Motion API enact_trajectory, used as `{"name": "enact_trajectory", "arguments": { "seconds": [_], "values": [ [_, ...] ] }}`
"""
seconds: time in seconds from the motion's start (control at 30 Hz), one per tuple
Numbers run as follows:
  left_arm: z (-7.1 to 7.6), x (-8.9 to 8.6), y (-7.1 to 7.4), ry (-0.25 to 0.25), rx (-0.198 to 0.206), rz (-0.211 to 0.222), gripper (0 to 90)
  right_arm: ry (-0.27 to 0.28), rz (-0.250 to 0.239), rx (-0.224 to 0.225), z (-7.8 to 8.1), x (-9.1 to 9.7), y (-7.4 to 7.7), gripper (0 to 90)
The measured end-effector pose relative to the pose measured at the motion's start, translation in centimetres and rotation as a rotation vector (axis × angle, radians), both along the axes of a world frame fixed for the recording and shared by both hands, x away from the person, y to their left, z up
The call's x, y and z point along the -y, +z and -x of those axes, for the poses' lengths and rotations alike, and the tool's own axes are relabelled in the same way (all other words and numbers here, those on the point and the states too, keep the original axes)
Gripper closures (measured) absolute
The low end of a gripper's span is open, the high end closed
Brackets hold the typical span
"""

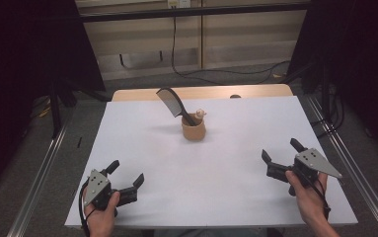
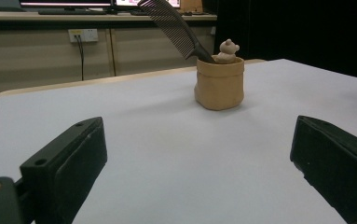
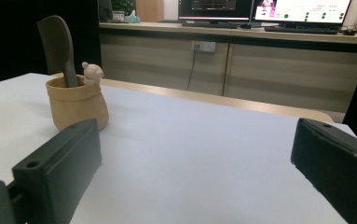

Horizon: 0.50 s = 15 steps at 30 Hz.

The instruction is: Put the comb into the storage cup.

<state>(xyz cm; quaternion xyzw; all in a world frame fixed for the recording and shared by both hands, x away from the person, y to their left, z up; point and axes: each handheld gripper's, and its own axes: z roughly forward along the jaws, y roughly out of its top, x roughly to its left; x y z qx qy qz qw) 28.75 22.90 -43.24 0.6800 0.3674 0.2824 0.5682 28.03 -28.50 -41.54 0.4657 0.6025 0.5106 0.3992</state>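
A black comb [image 1: 170, 102] stands tilted in a tan cup [image 1: 194, 130] mid-table, untouched, while the left claw [image 1: 126, 174] and right claw [image 1: 280, 151], both spread and empty, wait well short of the cup.

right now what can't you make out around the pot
- Comb handle end: hidden inside the pot, every view.
- Bear below its head: hidden by the pot rim, both gripper views.
- Pot's inside: its wall blocks it.
- Bear in the high view: too small for detail.
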Motion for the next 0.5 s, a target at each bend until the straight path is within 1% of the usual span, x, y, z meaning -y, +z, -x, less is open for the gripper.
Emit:
{"name": "enact_trajectory", "arguments": {
  "seconds": [0.03,0.1,0.17,0.37,0.47,0.5],
  "values": [
    [0.0,0.0,0.0,0.004,0.000,-0.001,3.8,0.003,-0.006,0.003,0.2,0.2,0.0,1.1],
    [0.1,0.0,0.0,0.008,0.000,0.005,3.8,-0.007,-0.008,0.005,0.7,0.5,0.0,1.1],
    [0.2,-0.1,0.0,0.012,0.003,0.008,3.8,-0.014,-0.011,0.000,1.1,0.8,-0.1,1.1],
    [0.3,0.0,0.1,0.016,0.007,0.001,3.8,-0.035,-0.002,-0.008,2.4,1.6,-0.5,0.9],
    [0.3,-0.1,0.2,0.023,0.011,0.004,3.8,-0.046,0.002,-0.009,2.8,1.8,-0.7,0.7],
    [0.4,-0.2,0.2,0.026,0.013,0.010,3.8,-0.048,-0.002,-0.011,2.9,1.9,-0.8,0.8]
  ]
}}
